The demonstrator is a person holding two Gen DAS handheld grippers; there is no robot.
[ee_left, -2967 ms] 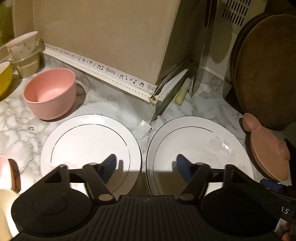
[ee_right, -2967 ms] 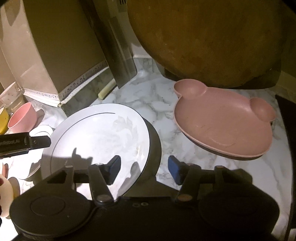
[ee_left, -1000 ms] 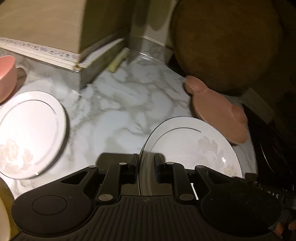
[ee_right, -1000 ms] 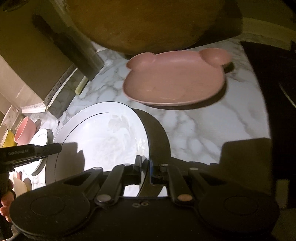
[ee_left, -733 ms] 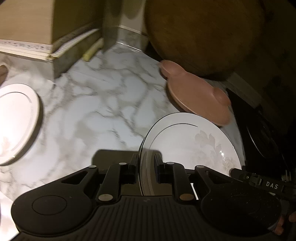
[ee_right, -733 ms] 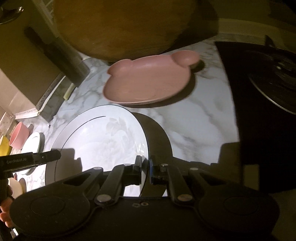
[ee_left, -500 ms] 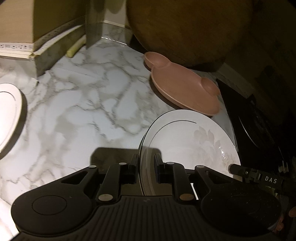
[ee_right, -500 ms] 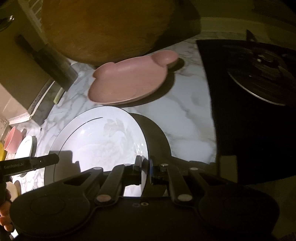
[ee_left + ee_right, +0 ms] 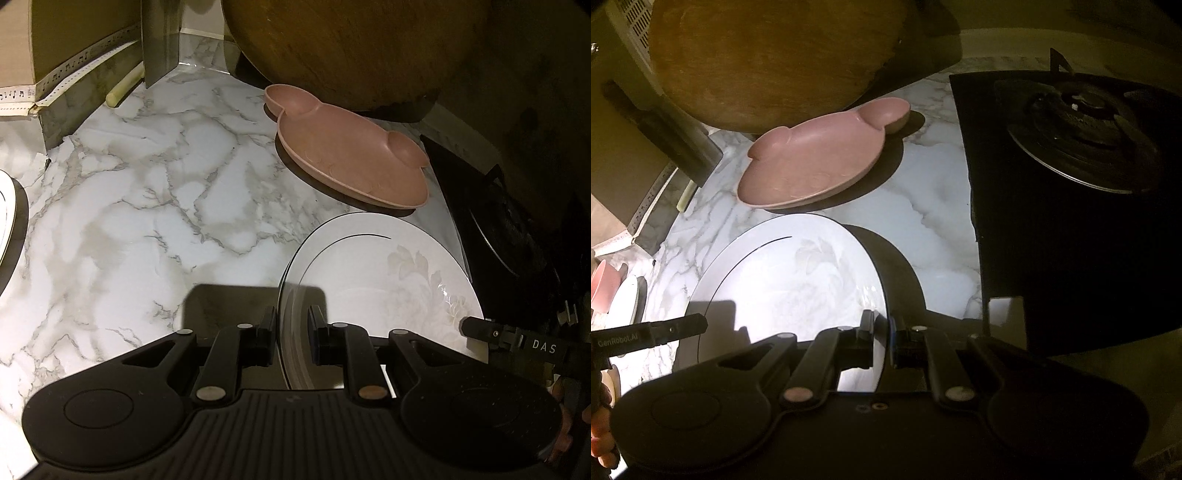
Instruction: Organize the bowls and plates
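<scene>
I have both grippers clamped on one glossy white round porcelain plate (image 9: 373, 280) with a thin dark ring and a faint embossed flower. My left gripper (image 9: 293, 334) has its jaws pressing the plate's left rim; my right gripper (image 9: 882, 338) has its jaws pinching the right rim. The plate hangs above the white grey-veined marble worktop (image 9: 147, 192), throwing a dark shadow beneath it.

Just beyond it lies a matte pink mouse-eared plastic dish (image 9: 347, 162), flat on the worktop, its far edge tucked under a big round brown wooden board (image 9: 768, 62) leaning upright. To the right sits a black glass hob (image 9: 1071, 206) with a round metal burner (image 9: 1082, 122); most of it is lost in darkness.

At far left a second white plate (image 9: 628, 301) is cut off by the frame, with a pink bowl (image 9: 604, 284) beside it. A cardboard box (image 9: 14, 40) with music-note tape is only partly visible.

Compared with three seconds ago, the jaws have gone from spread to closed, and the plate has travelled right, towards the hob.
</scene>
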